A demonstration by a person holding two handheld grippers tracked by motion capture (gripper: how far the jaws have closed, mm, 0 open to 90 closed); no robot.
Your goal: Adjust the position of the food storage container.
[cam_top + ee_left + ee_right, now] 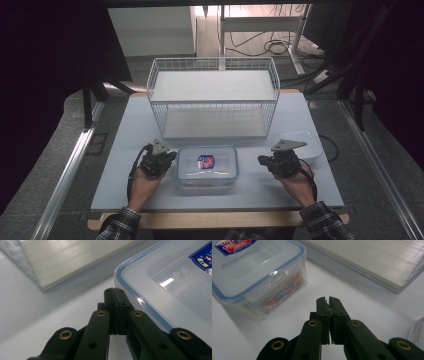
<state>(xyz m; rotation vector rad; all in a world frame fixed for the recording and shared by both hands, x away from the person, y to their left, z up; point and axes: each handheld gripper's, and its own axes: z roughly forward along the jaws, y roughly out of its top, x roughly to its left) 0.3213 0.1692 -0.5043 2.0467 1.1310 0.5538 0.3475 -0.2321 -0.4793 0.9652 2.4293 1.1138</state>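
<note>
Clear plastic container (207, 167), blue-red label (206, 161) unreadable; left gripper (114, 291), right gripper (328, 300) closed, empty.

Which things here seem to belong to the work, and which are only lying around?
Probably the work, as both grippers flank it:
- lidded plastic container
- left gripper, fingers together
- right gripper, fingers together

Possibly just there:
- wire rack
- white tray
- floor cables
</note>
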